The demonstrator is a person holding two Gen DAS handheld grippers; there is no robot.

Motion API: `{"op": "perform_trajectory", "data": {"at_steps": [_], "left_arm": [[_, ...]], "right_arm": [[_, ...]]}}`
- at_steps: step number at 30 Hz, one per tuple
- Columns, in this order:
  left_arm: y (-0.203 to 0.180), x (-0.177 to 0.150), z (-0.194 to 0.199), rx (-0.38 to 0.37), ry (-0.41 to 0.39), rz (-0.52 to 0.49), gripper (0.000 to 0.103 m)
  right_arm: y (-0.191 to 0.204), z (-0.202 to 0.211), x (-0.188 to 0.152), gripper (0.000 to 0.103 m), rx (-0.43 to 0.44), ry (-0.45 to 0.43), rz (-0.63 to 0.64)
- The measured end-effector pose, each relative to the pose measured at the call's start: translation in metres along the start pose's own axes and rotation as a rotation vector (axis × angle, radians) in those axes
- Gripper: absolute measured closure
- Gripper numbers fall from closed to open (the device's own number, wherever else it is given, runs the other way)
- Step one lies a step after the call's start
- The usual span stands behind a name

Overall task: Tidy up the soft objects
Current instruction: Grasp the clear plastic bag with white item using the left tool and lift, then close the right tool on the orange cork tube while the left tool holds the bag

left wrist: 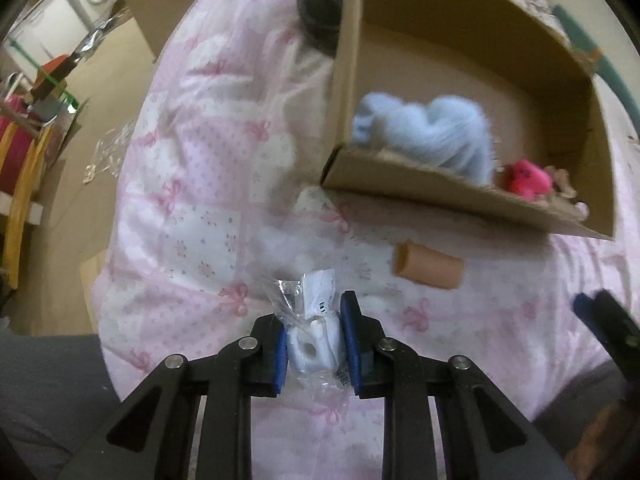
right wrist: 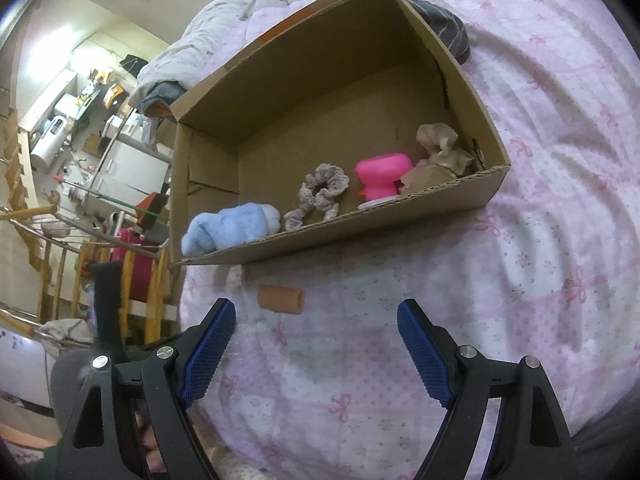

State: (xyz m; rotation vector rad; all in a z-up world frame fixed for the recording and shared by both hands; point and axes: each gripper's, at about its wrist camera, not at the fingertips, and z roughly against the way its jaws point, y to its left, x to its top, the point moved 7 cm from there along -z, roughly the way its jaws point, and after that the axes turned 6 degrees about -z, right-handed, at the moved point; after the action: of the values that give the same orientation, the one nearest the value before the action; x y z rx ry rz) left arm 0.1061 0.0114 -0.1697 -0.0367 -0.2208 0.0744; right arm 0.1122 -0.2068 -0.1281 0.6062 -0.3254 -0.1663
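My left gripper [left wrist: 314,340] is shut on a white soft object in a clear plastic bag [left wrist: 310,344], held above the pink bedspread. A cardboard box [left wrist: 400,176] [right wrist: 440,196] lies ahead on the bed. It holds a fluffy light blue cloth [left wrist: 432,136] [right wrist: 228,228], a pink squishy toy [left wrist: 526,180] [right wrist: 382,176], a grey scrunchie [right wrist: 322,192] and a beige scrunchie [right wrist: 440,148]. An orange foam cylinder [left wrist: 428,266] [right wrist: 280,299] lies on the bed in front of the box. My right gripper [right wrist: 316,344] is open and empty, just short of the cylinder.
The pink bow-print bedspread [right wrist: 540,240] covers the bed. A dark garment [left wrist: 320,4] lies behind the box. The bed's left edge drops to a wooden floor [left wrist: 92,120] with a wooden rack [right wrist: 132,292] and clutter. The right gripper's tip shows in the left wrist view [left wrist: 600,316].
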Motion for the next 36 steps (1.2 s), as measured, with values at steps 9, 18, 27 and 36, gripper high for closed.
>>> {"op": "perform_trajectory", "data": {"at_steps": [9, 18, 27, 36], "left_arm": [[0.025, 0.004, 0.034, -0.103, -0.043, -0.012, 0.082], [0.044, 0.002, 0.044, -0.125, -0.071, 0.106, 0.082], [0.047, 0.006, 0.042, -0.086, -0.071, 0.093, 0.082], [0.047, 0.01, 0.043, -0.117, -0.066, 0.113, 0.082]], "right_arm": [[0.005, -0.009, -0.004, 0.015, -0.024, -0.006, 0.036], [0.02, -0.038, -0.024, 0.015, -0.076, 0.032, 0.077], [0.055, -0.107, -0.03, 0.015, -0.181, 0.024, 0.143], [0.076, -0.132, -0.024, 0.076, -0.249, 0.047, 0.258]]}}
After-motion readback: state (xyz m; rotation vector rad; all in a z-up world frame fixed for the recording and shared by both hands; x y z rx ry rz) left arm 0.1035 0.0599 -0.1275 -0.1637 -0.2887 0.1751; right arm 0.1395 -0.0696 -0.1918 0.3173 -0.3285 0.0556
